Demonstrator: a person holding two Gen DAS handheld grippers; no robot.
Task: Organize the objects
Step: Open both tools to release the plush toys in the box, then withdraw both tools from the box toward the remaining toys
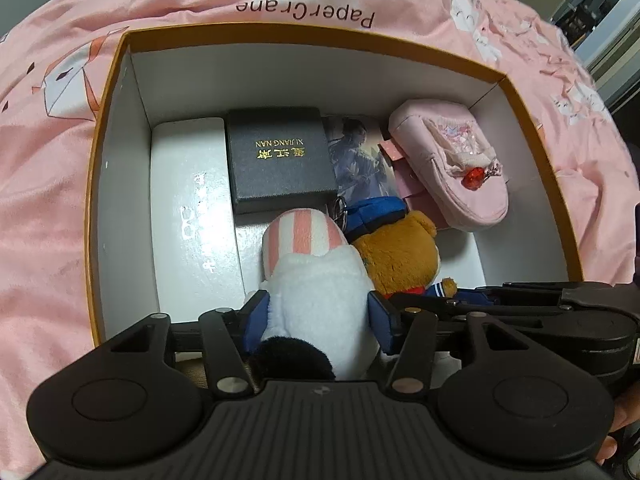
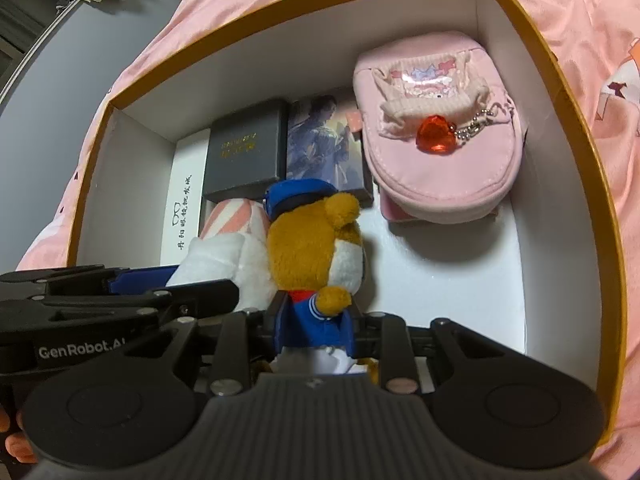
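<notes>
**2 plush toys held over the open box**

The left tongs (image 1: pixel 316 316) sit wide around a white plush toy (image 1: pixel 316 280), blue pads against both its sides, its pink-striped end pointing toward the far wall. The right tongs (image 2: pixel 314 320) pinch the blue-clad body of a brown bear (image 2: pixel 316 248), its capped head also pointing away. Both toys lie side by side, touching, inside the orange-rimmed box (image 1: pixel 116 80) on the pink bedspread (image 1: pixel 48 200). Behind them lie a black case (image 1: pixel 280 160), a white case (image 1: pixel 188 208) and a pink pouch (image 1: pixel 452 168).
</notes>
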